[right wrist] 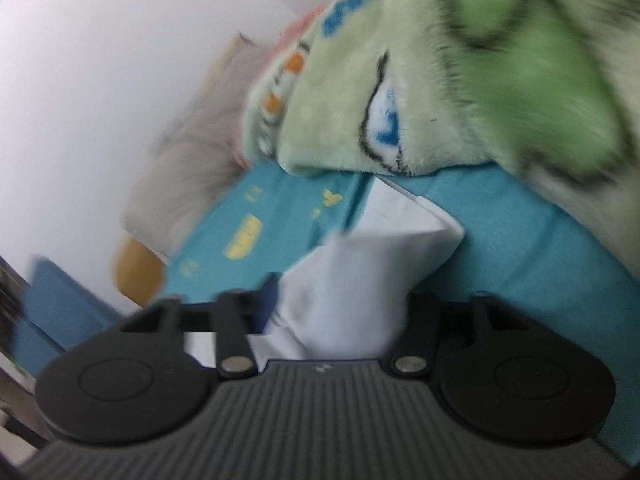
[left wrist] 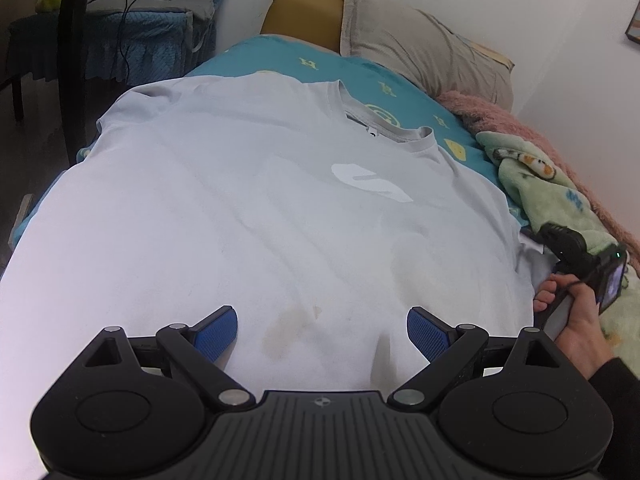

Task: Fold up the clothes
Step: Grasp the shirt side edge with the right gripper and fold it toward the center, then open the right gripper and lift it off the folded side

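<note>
Left claw (left wrist: 322, 330) hovering low over the hem end of the T-shirt (left wrist: 248, 200), blue pads (left wrist: 216, 334) spread wide apart, nothing between them. Just ahead of the pads, a faint brownish stain (left wrist: 280, 334) on the cloth. Beyond that, pale shirt spread flat, front up, across a teal bedsheet (left wrist: 280, 54), white chest logo (left wrist: 370, 182) and collar (left wrist: 384, 124) toward the far end. Past the collar, a grey pillow (left wrist: 420, 48); along the right side, a green fleece blanket (left wrist: 540, 184) bunched beside a pink one (left wrist: 492, 116).

Right claw (right wrist: 340, 320) at the shirt's right edge, closed on a bunch of white fabric, most likely the sleeve (right wrist: 360, 272), which rises in a soft peak from between the fingers. View blurred, fingertips hidden by cloth. Same claw seen from the left wrist camera, held in the person's right hand (left wrist: 576, 320).

Judged light, limp and thin; likely to sag and crease wherever unsupported, not fragile, not slippery on fleece bedding. Best held by pinching a seam or edge: sleeve, shoulder or hem corner, rather than the flat middle.
</note>
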The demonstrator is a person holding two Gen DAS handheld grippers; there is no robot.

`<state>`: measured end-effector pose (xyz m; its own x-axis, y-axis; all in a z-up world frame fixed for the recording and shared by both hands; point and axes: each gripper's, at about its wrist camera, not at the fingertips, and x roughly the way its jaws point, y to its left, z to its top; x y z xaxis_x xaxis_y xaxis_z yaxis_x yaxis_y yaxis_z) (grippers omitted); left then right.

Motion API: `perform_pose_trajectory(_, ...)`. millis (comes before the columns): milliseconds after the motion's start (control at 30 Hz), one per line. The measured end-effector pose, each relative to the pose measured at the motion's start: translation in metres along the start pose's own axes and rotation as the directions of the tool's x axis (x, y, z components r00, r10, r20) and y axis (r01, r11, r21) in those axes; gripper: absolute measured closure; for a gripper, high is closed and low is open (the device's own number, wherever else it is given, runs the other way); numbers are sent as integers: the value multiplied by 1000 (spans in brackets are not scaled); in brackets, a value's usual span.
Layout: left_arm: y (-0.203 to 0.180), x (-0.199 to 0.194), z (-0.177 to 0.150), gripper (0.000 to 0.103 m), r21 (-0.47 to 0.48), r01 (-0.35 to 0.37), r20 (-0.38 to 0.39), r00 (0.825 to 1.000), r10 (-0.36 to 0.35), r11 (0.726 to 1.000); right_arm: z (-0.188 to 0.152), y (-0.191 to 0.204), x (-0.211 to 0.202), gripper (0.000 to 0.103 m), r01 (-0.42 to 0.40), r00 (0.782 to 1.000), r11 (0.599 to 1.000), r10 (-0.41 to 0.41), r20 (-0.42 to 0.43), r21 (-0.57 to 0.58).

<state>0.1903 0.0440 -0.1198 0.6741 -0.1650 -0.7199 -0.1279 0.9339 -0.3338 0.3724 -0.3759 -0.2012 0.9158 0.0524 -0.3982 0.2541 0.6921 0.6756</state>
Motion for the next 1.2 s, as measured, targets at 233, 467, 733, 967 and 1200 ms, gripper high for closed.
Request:
perform_pose_trajectory(233, 7, -16, 14, 9, -40, 8, 7, 1000, -7, 999, 41, 50, -12, 99, 175, 985, 952, -165, 60, -253)
perform_pose_trajectory(467, 20, -46, 32, 9, -7, -70, 65, 995, 70, 998, 51, 134, -45, 99, 270, 961, 818, -199, 191, -507)
perform_pose_trajectory(733, 55, -84, 52, 9, -97, -104, 153, 981, 118, 990, -54, 266, -45, 99, 239, 970, 584, -100, 223, -776)
perform_pose_trajectory(967, 78, -83, 60, 8, -104, -209, 153, 963, 223, 972, -219, 331, 0, 99, 43, 998, 362, -59, 24, -931)
perform_pose_trajectory(1200, 90, -69, 64, 8, -134, -209, 124, 966, 226, 969, -251, 335, 7, 96, -105, 988, 405, -63, -143, -908)
